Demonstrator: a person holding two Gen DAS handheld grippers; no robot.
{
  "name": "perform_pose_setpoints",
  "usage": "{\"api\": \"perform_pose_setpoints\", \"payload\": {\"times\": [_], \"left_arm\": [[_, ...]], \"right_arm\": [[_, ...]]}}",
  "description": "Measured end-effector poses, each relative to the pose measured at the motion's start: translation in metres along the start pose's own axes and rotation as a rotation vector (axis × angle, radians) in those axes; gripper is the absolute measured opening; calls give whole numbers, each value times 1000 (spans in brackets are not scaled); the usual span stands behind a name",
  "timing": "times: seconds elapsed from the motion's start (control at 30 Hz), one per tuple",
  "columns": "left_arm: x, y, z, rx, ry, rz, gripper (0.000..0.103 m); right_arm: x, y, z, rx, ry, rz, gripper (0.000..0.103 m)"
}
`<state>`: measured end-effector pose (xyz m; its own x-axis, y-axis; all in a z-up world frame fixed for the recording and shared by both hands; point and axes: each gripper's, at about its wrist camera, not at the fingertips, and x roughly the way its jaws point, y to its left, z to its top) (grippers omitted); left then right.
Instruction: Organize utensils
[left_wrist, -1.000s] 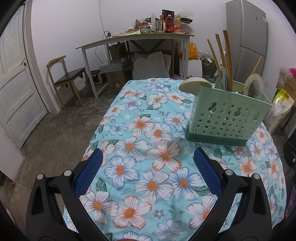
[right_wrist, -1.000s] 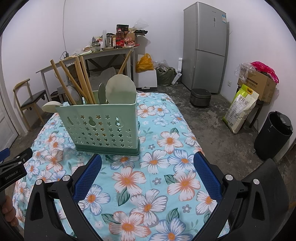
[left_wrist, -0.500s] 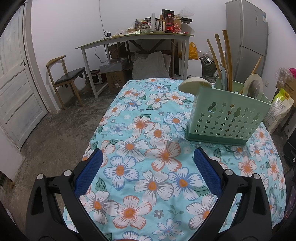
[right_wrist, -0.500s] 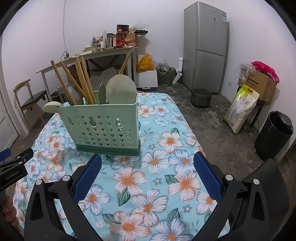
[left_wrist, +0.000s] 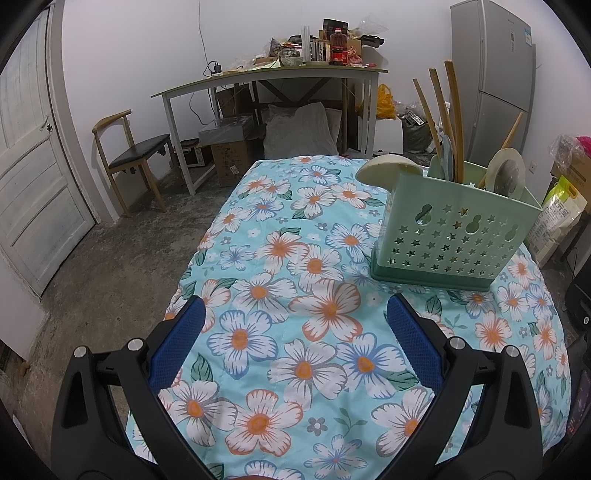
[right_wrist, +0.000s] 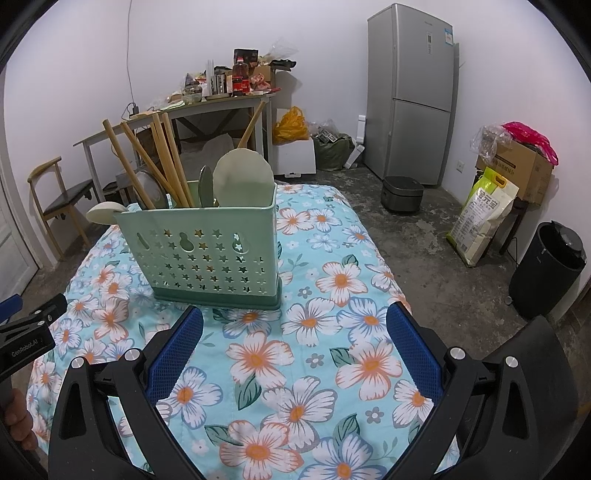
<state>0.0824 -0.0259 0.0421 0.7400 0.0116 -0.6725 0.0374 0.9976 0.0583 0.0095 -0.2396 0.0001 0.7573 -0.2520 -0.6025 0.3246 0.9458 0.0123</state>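
A pale green perforated utensil holder (left_wrist: 452, 236) (right_wrist: 210, 254) stands upright on the floral tablecloth (left_wrist: 295, 280) (right_wrist: 325, 295). Several wooden-handled utensils (left_wrist: 439, 114) (right_wrist: 155, 162), cream spoon heads (right_wrist: 240, 175) (left_wrist: 386, 170) and a round strainer (left_wrist: 508, 173) stick out of it. My left gripper (left_wrist: 295, 336) is open, low over the cloth, with the holder ahead to its right. My right gripper (right_wrist: 295, 339) is open too, just short of the holder's base, nothing between its blue pads (right_wrist: 173, 350).
The left gripper's body (right_wrist: 26, 332) and a hand (right_wrist: 18, 424) show at the left edge of the right wrist view. Around the table: a chair (left_wrist: 129, 155), a cluttered desk (left_wrist: 280, 70), a fridge (right_wrist: 413, 92), a black bin (right_wrist: 550, 266), a rice sack (right_wrist: 484, 214).
Nothing has visibly changed beyond a very slight drift of the right wrist view; both grippers stay open and still.
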Motion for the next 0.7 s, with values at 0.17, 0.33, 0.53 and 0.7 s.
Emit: {"api": "perform_pose_setpoints", "payload": {"times": [0.17,0.33,0.53,0.7], "left_arm": [[0,0,0,-1,1,0,95],[0,0,1,-2,3,-1,95],[1,0,0,-3,4,-5,95],[1,1,0,-1,6,-4,95]], "right_arm": [[0,-2,0,0,-1,0,97],[0,-1,0,1,0,0,97],[0,-1,0,0,-1,0,97],[0,-1,-1,1,-1,0,97]]}}
